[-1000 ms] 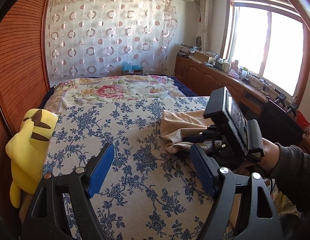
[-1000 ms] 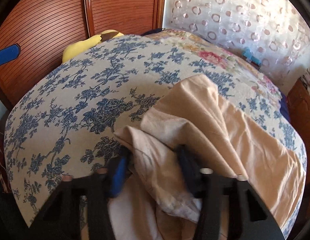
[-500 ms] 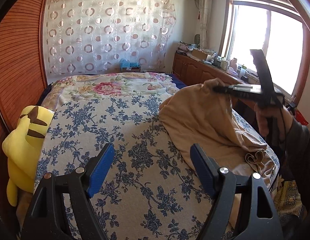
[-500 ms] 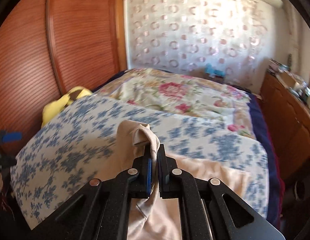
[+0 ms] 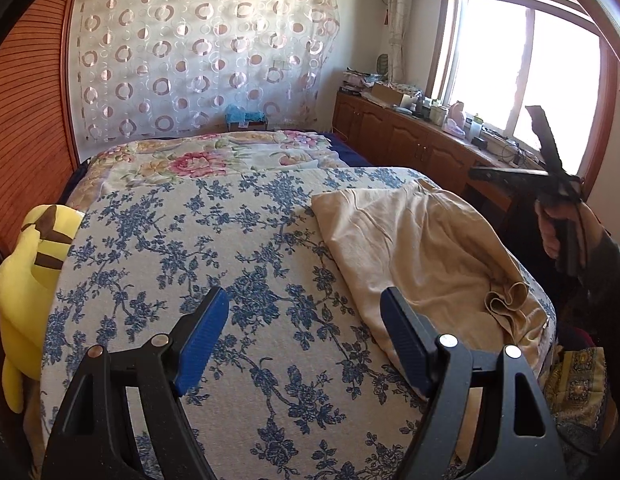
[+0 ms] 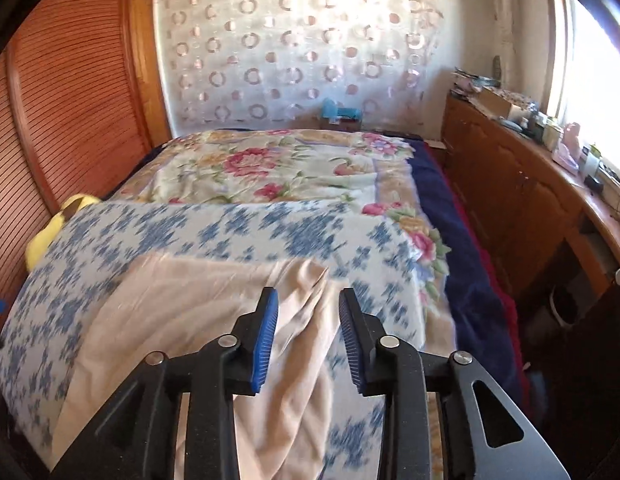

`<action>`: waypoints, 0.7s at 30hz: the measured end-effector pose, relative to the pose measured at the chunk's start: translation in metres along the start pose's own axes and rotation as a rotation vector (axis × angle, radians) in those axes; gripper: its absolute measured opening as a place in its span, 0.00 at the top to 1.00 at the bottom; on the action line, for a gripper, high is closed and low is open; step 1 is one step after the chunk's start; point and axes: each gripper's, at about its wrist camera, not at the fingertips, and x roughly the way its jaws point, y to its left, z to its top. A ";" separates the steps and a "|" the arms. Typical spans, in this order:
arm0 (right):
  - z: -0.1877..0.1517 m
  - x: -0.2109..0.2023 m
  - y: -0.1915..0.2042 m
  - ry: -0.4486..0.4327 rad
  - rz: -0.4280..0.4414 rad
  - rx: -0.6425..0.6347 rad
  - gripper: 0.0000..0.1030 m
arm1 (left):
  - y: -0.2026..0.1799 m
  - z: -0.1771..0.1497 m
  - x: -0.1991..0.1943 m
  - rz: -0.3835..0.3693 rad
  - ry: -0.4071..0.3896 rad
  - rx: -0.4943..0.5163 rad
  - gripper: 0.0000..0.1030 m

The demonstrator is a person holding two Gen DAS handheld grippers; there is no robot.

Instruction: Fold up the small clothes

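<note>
A beige garment [image 5: 422, 248] lies spread on the right side of the blue-flowered bedcover [image 5: 229, 248], with a bunched fold near the bed's right edge. My left gripper [image 5: 303, 300] hovers open above the cover, left of the garment, with nothing between its fingers. In the left wrist view, a hand holds my right gripper [image 5: 476, 174] up in the air beyond the garment's far right corner. Its jaws are opening, and in its own view the right gripper [image 6: 307, 300] holds nothing. The garment [image 6: 197, 304] lies below it, loose on the cover.
A yellow plush toy [image 5: 25, 264] leans at the bed's left edge against a louvred wooden wardrobe [image 5: 25, 120]. A floral quilt [image 5: 213, 160] covers the far half of the bed. A cluttered wooden cabinet [image 5: 410, 140] runs under the window on the right.
The right gripper shut on the garment's edge, lifted it up and away across the bed, then let it go. The garment now lies flatter and more spread. The left gripper stayed open.
</note>
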 end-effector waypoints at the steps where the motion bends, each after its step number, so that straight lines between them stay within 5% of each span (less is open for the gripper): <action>1: -0.012 -0.009 0.001 0.000 0.022 -0.009 0.63 | -0.002 -0.001 0.002 -0.005 0.004 0.002 0.23; 3: -0.035 -0.028 0.013 0.007 0.058 -0.025 0.55 | -0.007 -0.003 0.006 -0.014 0.012 0.009 0.23; 10: -0.092 -0.073 0.048 -0.002 0.197 -0.150 0.54 | -0.026 -0.010 0.021 -0.043 0.058 0.040 0.23; 21: -0.094 -0.049 0.068 0.098 0.158 -0.216 0.54 | -0.050 -0.023 0.032 -0.067 0.106 0.089 0.23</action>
